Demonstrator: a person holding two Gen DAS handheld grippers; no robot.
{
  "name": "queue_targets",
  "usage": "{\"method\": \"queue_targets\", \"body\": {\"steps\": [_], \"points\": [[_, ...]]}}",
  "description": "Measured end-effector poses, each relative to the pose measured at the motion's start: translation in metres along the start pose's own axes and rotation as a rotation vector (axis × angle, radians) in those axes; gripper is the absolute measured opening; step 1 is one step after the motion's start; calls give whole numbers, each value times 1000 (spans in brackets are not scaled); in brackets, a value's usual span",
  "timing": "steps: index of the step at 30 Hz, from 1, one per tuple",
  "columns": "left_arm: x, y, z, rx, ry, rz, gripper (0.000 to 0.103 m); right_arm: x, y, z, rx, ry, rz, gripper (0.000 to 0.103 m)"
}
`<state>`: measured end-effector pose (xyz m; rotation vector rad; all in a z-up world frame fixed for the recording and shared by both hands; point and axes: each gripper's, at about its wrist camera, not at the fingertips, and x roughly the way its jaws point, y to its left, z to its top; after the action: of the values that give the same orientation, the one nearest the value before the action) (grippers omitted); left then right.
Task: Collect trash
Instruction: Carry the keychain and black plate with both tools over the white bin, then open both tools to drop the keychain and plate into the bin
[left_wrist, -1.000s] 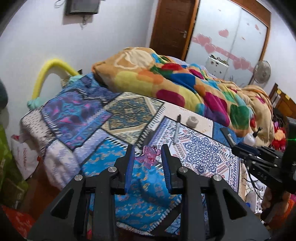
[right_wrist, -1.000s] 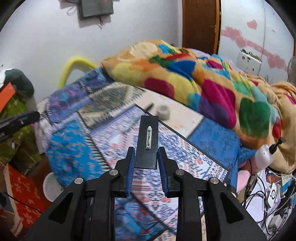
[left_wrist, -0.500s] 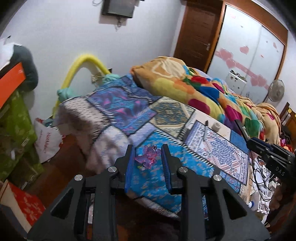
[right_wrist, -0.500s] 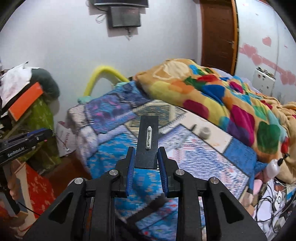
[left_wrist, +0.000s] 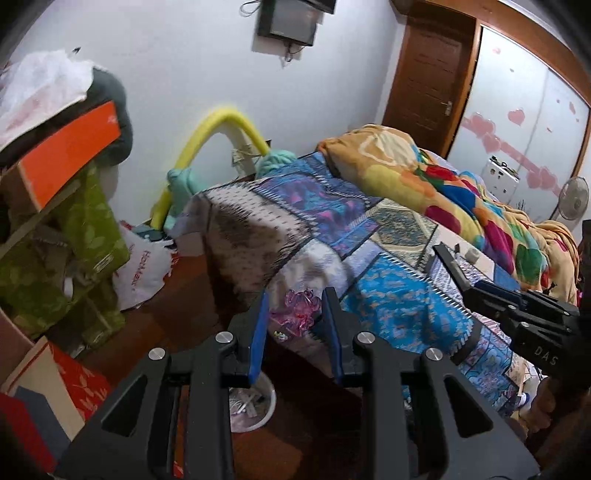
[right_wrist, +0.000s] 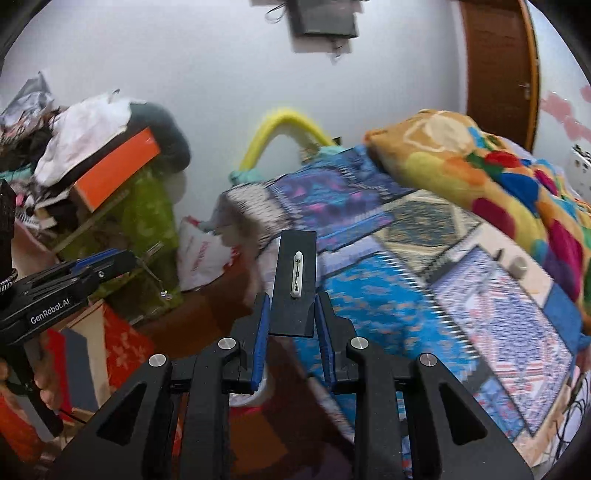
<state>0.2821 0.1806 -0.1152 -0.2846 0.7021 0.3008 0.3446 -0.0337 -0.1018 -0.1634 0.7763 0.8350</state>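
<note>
My left gripper (left_wrist: 295, 295) is shut on a crumpled pink see-through wrapper (left_wrist: 295, 314), held out past the foot corner of the bed. Under it on the brown floor stands a white bin (left_wrist: 258, 406) with scraps inside. The right gripper (right_wrist: 292, 299) is shut on a flat black card (right_wrist: 288, 258) that carries a small white clip. A sliver of that white bin (right_wrist: 255, 395) shows beneath its fingers. Each gripper appears in the other's view: the right gripper (left_wrist: 476, 291) with the card over the bed edge, the left gripper (right_wrist: 125, 256) at the left.
A bed with a patchwork cover (left_wrist: 388, 306) and a bright blanket (left_wrist: 443, 184) fills the right. A pen and a small white roll (left_wrist: 472, 253) lie on it. At the left are stacked boxes, a green bag (left_wrist: 85, 236) and a white plastic bag (left_wrist: 140, 269).
Both grippers have swung left, from over the bed top to its foot corner, keeping hold of the wrapper and the card. The floor, the clutter pile and the white bin have come into view.
</note>
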Motion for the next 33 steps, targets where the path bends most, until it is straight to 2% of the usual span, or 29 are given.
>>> {"method": "queue_targets", "body": {"steps": [3, 10, 19, 23, 25, 27, 29, 33], "points": [[6, 19, -12, -18, 17, 16, 29, 16, 20, -1, -21, 29, 24, 23], [36, 63, -43, -69, 117, 46, 29, 59, 62, -10, -81, 118, 72, 23], [77, 107, -88, -144, 261, 88, 29, 127, 106, -34, -151, 301, 158, 23], [91, 120, -102, -166, 300, 102, 29, 151, 119, -35, -167, 343, 180, 23], [96, 124, -106, -176, 314, 101, 29, 163, 121, -32, -145, 366, 225, 24], [103, 128, -107, -189, 328, 98, 29, 176, 121, -31, -111, 406, 258, 31], [110, 130, -107, -201, 345, 90, 29, 187, 120, -31, -92, 442, 246, 36], [124, 129, -105, -208, 370, 71, 29, 190, 117, -33, -125, 447, 190, 36]]}}
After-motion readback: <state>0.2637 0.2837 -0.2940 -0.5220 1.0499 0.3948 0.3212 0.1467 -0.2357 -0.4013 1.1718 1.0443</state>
